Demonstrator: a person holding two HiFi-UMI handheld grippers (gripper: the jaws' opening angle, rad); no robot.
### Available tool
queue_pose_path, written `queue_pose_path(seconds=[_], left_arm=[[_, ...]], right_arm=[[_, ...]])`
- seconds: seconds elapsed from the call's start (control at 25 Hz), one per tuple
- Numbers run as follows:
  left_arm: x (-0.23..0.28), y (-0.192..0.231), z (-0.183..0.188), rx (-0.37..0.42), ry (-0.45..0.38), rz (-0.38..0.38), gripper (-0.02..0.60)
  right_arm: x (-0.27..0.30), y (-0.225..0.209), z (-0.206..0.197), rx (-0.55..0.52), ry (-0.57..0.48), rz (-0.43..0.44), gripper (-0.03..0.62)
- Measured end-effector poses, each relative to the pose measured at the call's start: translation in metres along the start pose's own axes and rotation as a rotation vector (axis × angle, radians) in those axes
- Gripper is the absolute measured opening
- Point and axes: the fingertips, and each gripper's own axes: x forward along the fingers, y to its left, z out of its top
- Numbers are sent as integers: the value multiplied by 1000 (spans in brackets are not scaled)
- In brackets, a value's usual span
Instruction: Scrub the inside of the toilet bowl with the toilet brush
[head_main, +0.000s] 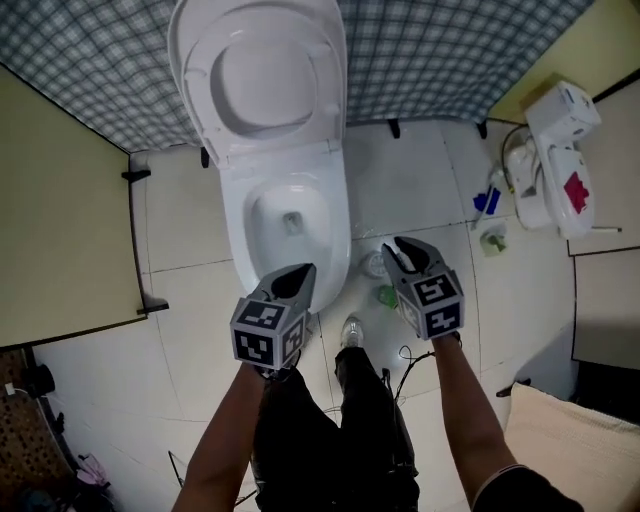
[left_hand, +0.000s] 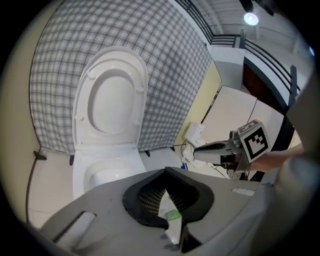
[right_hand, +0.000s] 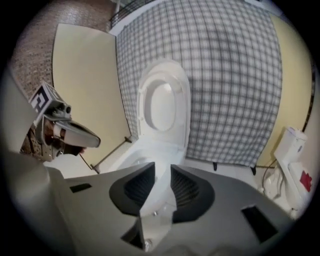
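White porcelain toilet bowl (head_main: 290, 215), lid (head_main: 262, 75) raised — a gripper on either side of its front end.
The left gripper (head_main: 300, 272) hovers at the front rim with its jaws closed on nothing. The right gripper (head_main: 403, 250) hangs just right of the bowl, its jaws a little apart and empty, with the bowl showing through the gap. Small blue and green items (head_main: 488, 215) lie on the tiled floor (head_main: 190, 330) well to the right — I cannot tell whether one is the brush.
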Motion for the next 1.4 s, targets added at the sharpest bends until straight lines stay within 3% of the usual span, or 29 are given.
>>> queue_pose_path(seconds=[0.08, 0.32, 0.52, 0.92, 1.12, 1.4], left_arm=[[-30, -5, 25, 23, -39, -20, 8], [-91, -19, 132, 124, -235, -39, 8], [-139, -30, 191, 179, -337, -26, 8], [-192, -42, 229, 205, -418, -3, 8], [-197, -35, 227, 202, -414, 6, 8], [-193, -38, 228, 220, -396, 10, 8]], right_arm=[[-25, 24, 46, 5, -101, 4, 6], [-76, 70, 168, -86, -321, 36, 0], [-114, 116, 239, -81, -435, 87, 0], [-144, 150, 284, -10, -525, 200, 2], [-142, 155, 294, -35, -542, 196, 0], [-134, 167, 289, 0, -519, 309, 3]])
